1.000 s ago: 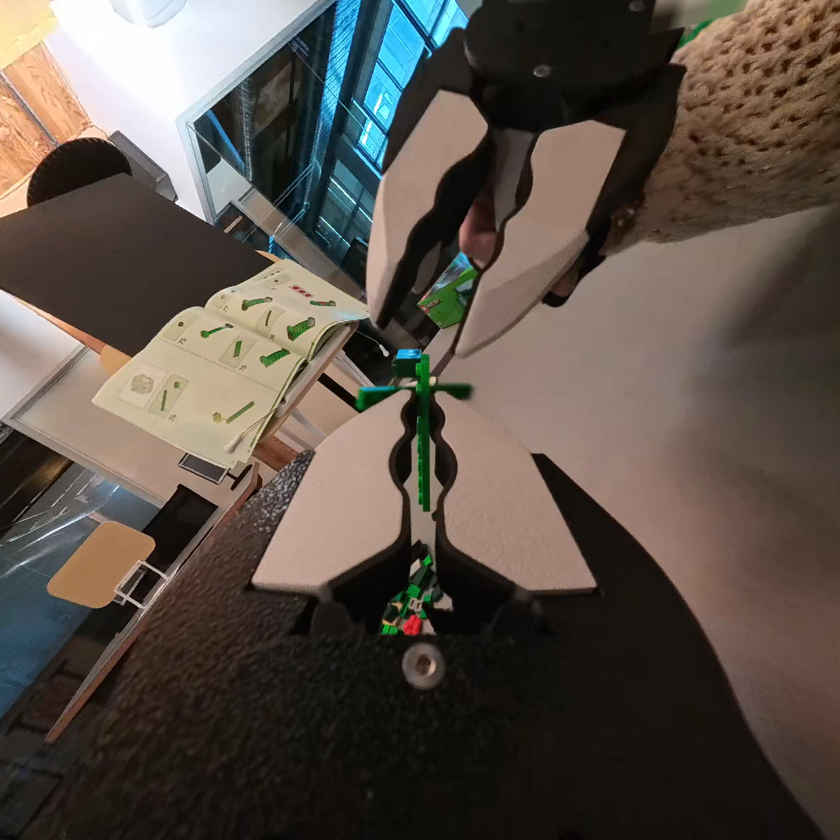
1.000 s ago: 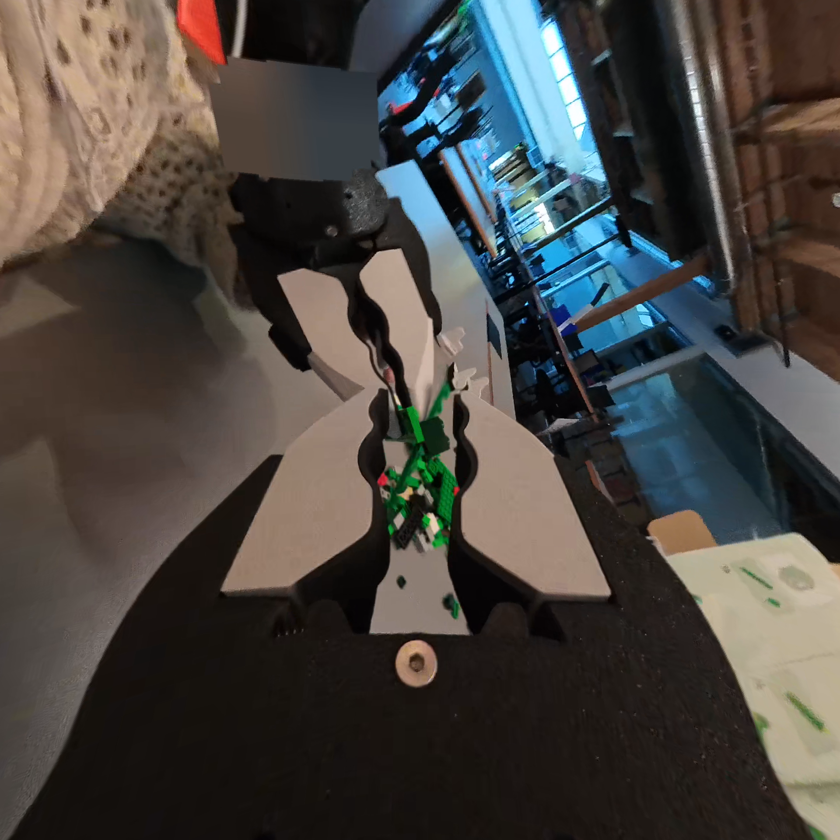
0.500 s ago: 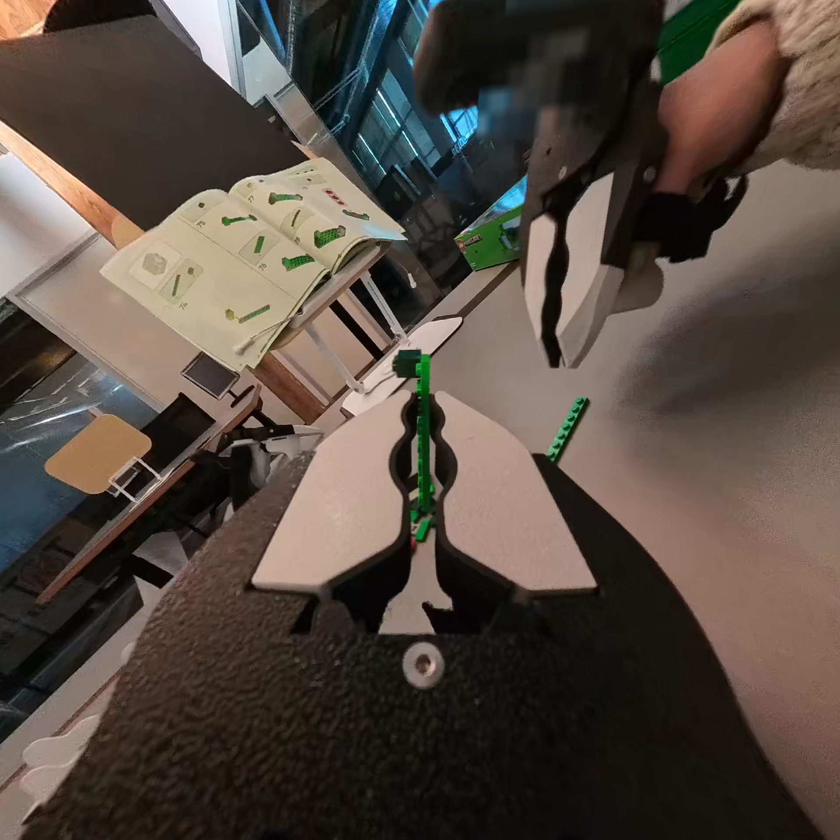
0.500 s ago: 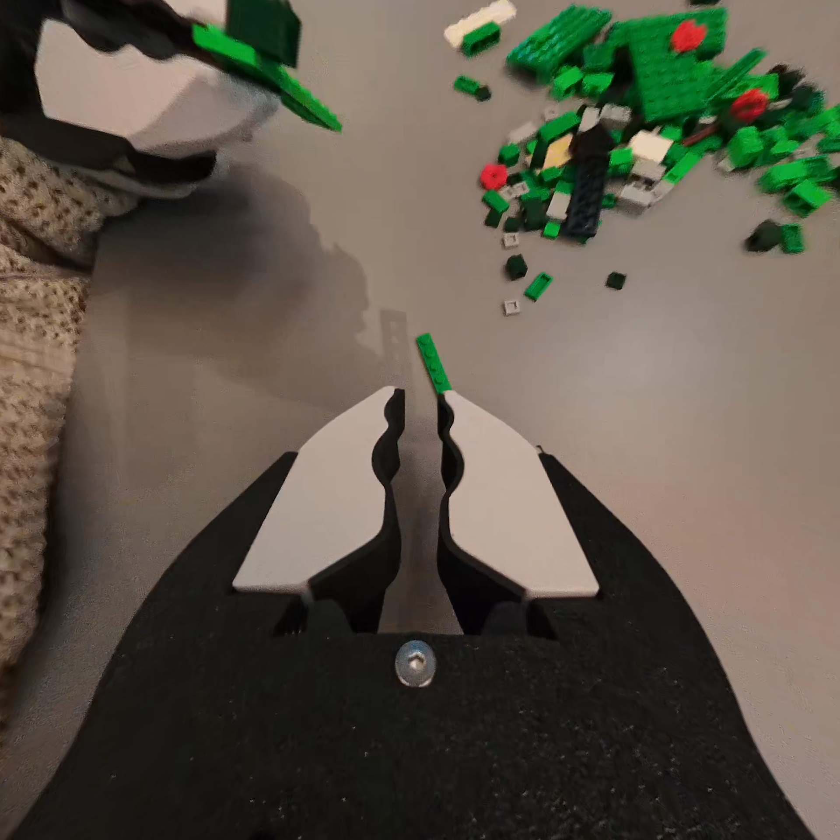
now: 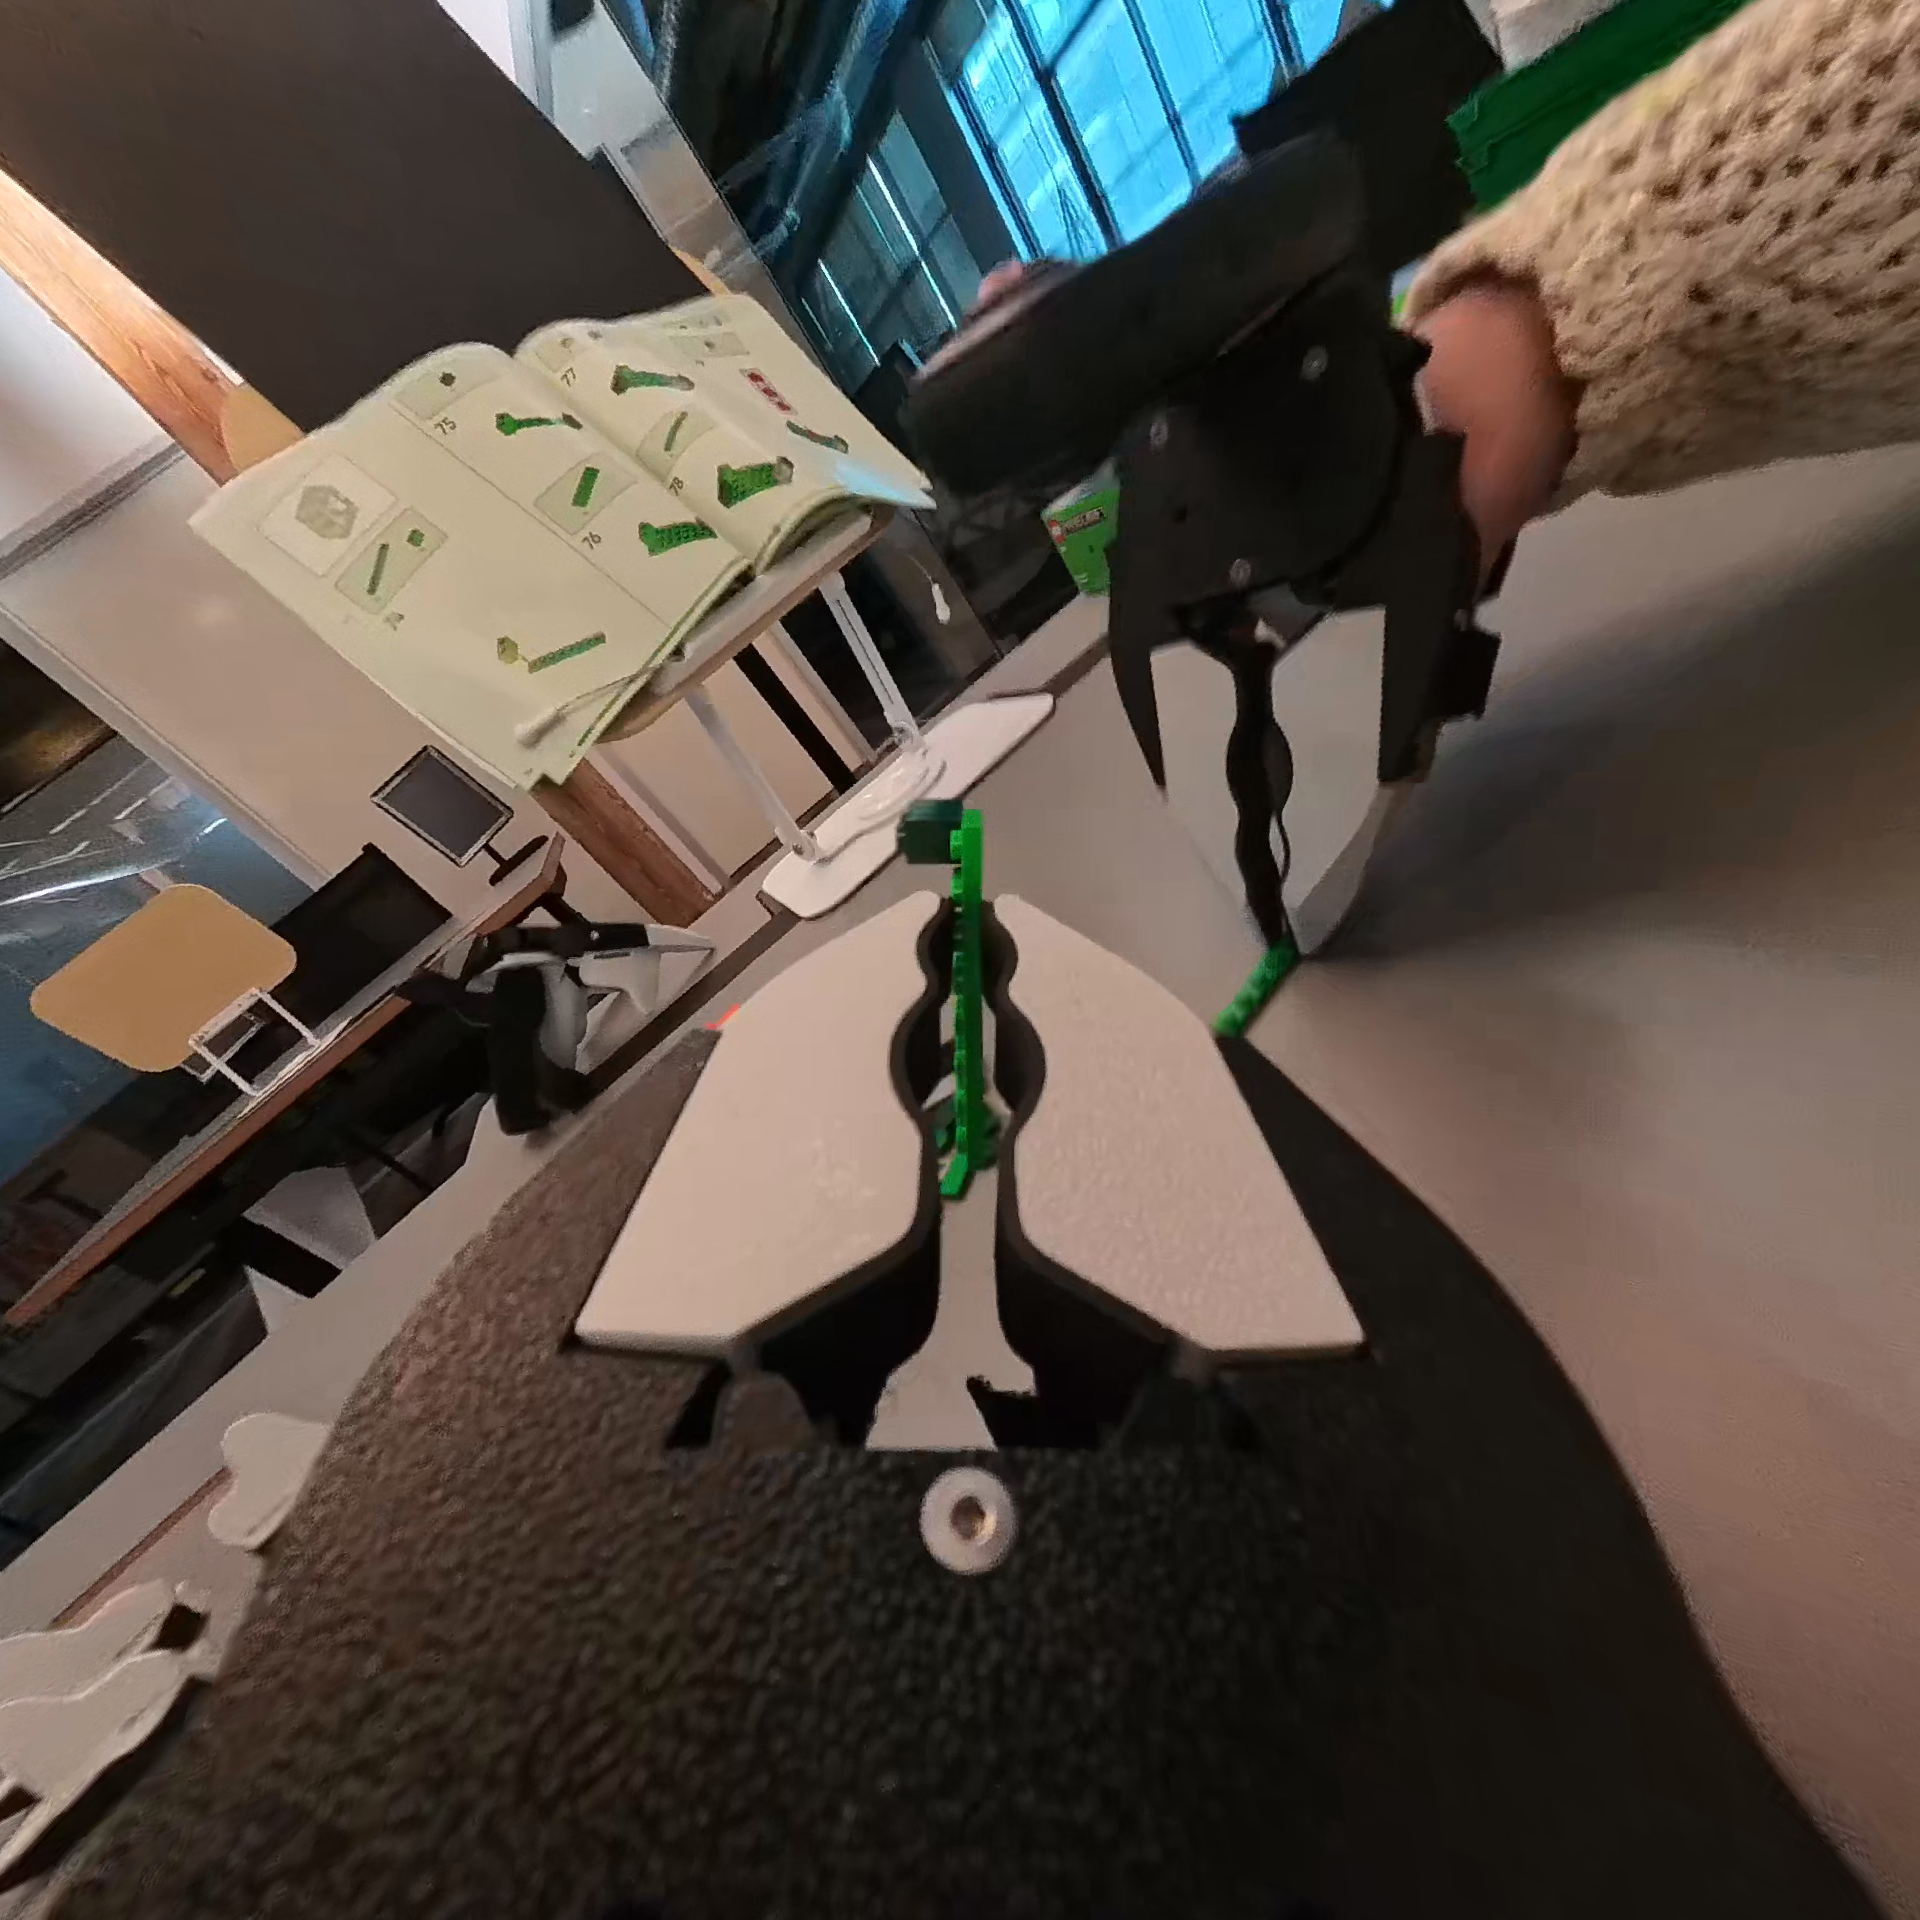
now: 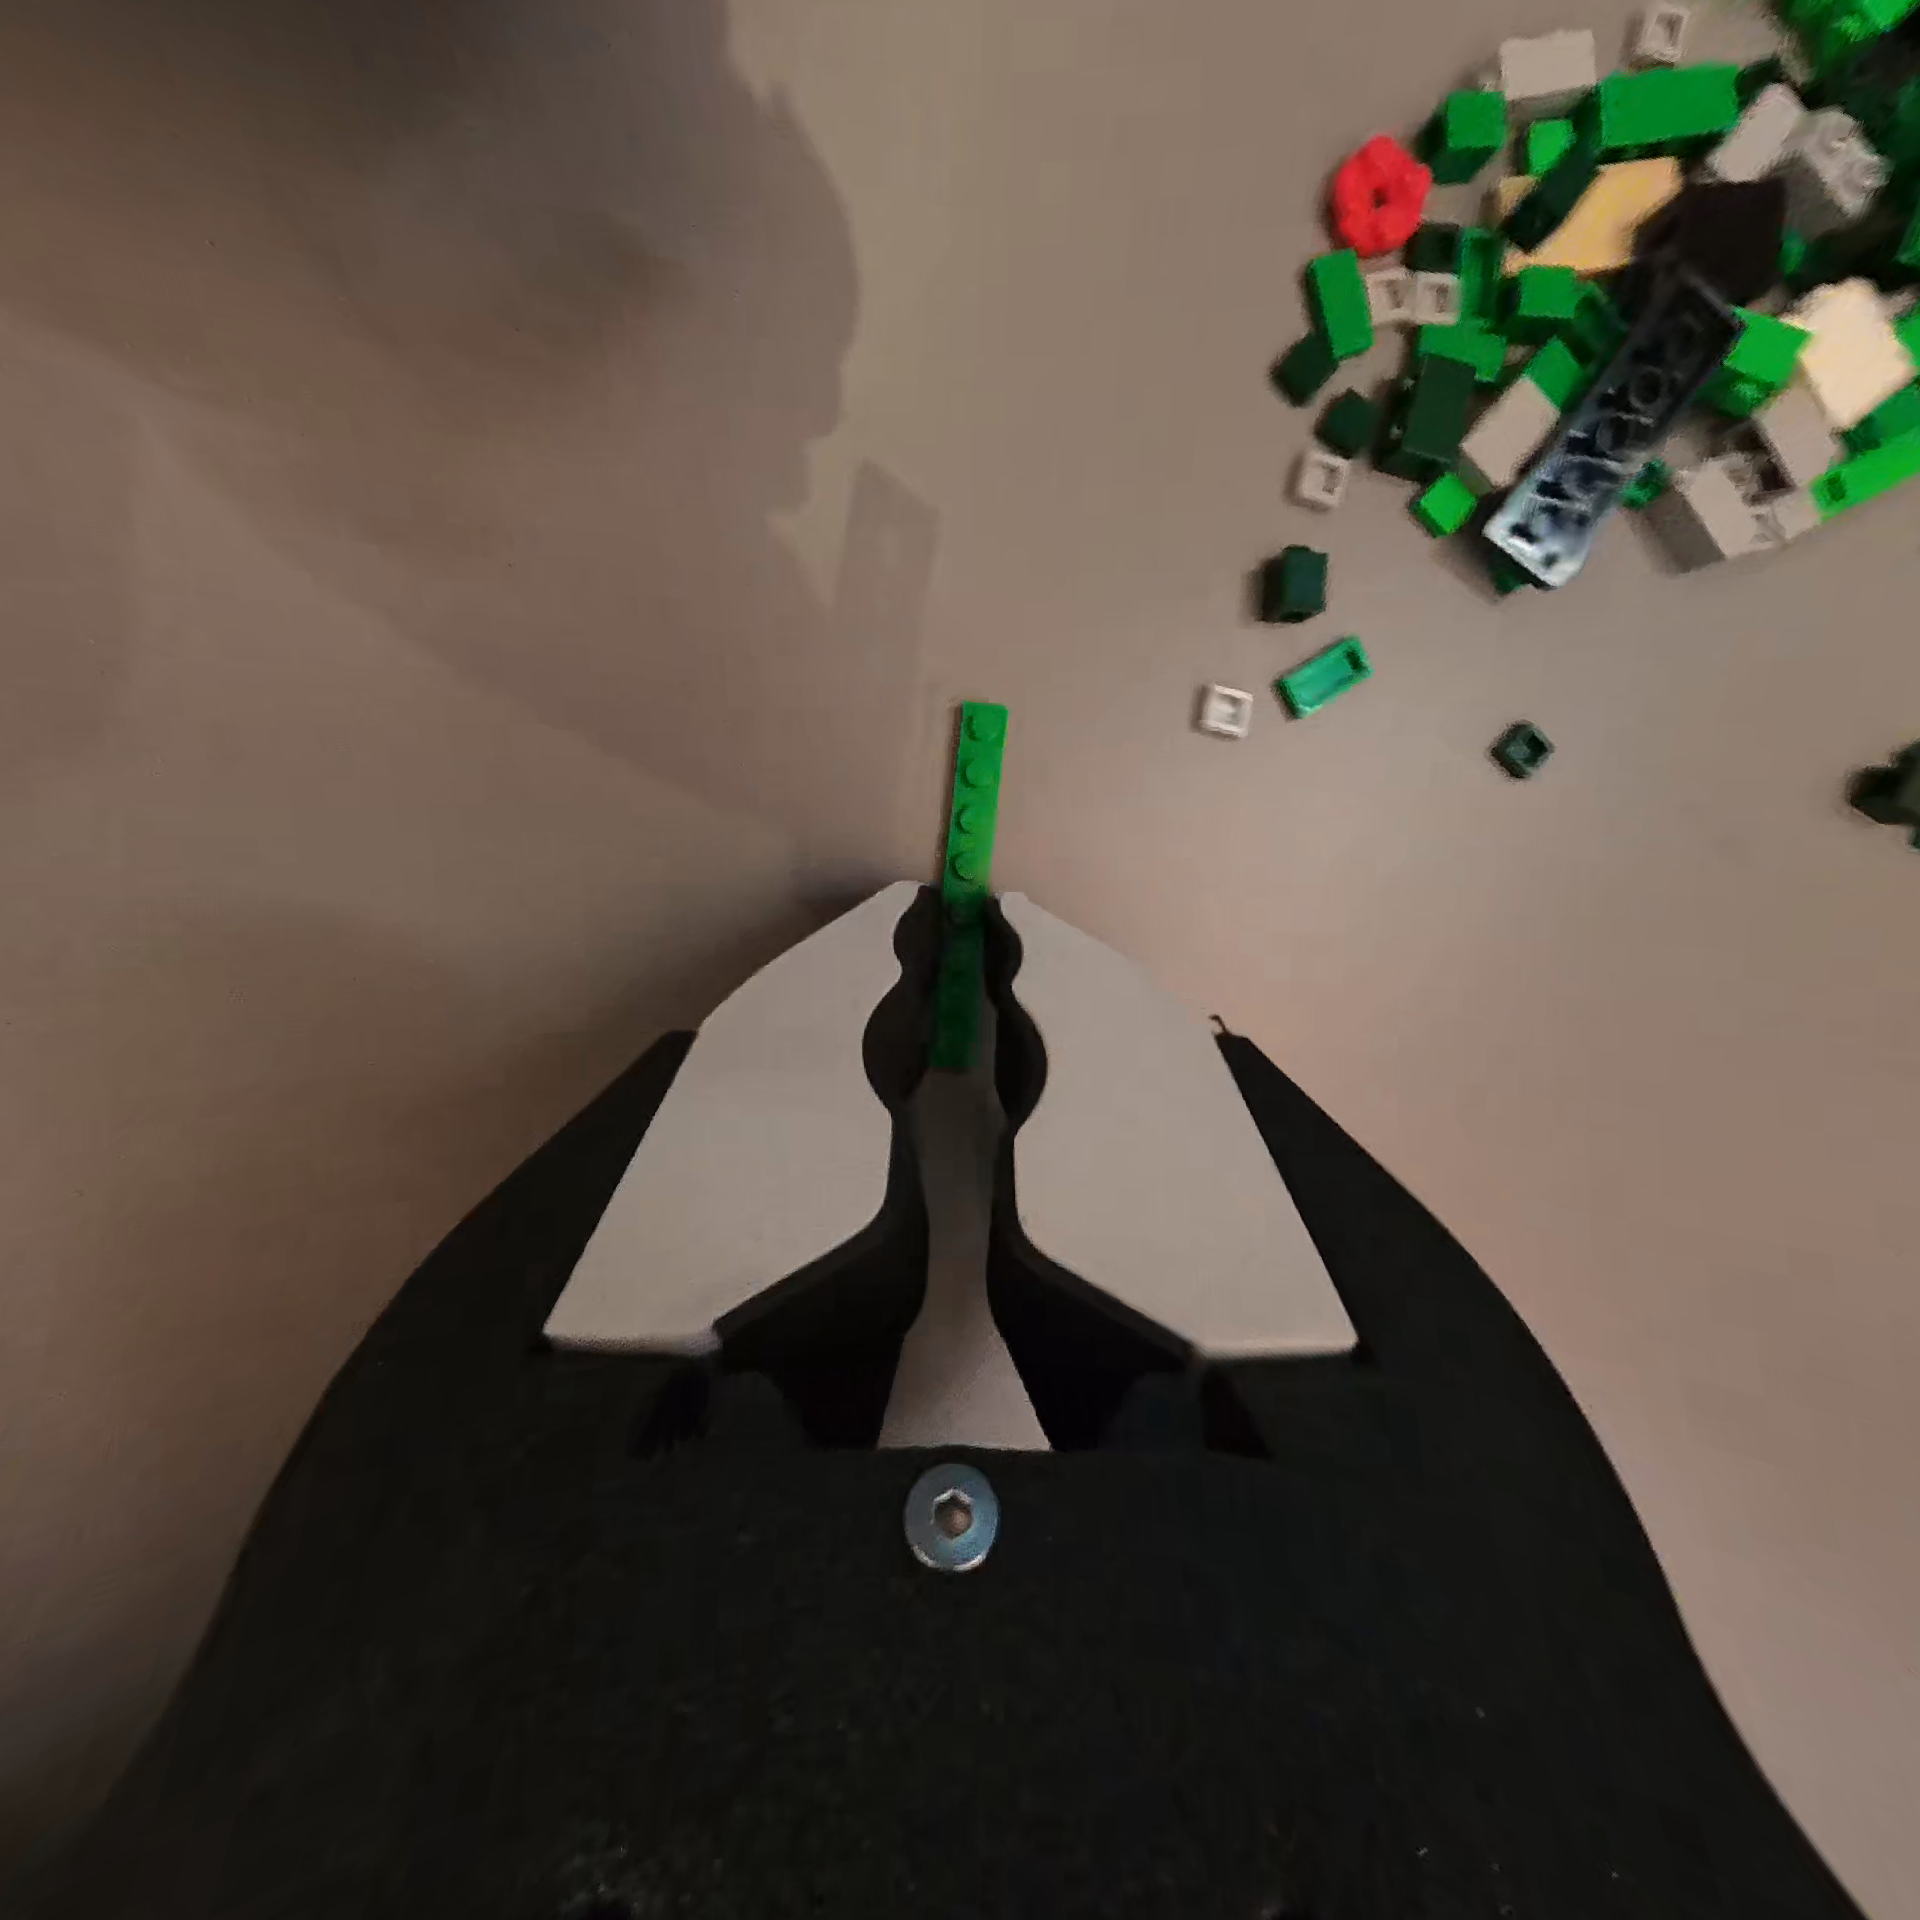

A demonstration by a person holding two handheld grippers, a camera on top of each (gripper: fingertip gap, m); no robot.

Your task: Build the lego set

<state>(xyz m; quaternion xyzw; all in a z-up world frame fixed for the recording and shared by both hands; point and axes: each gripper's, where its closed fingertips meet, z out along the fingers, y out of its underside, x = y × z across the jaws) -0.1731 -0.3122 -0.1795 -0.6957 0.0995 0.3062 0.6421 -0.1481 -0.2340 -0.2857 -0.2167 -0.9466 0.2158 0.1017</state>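
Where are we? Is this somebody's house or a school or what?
Probably an office or workshop, not a house. Large dark glass windows fill the back, long desks with a small monitor stand behind, and a pale green instruction booklet sits propped above the smooth grey table.

Grey tabletop [image 5: 1662, 1039] up front — beyond it blue-lit windows [image 5: 1049, 135], a wooden post [image 5: 104, 312], long desks [image 5: 260, 1091].
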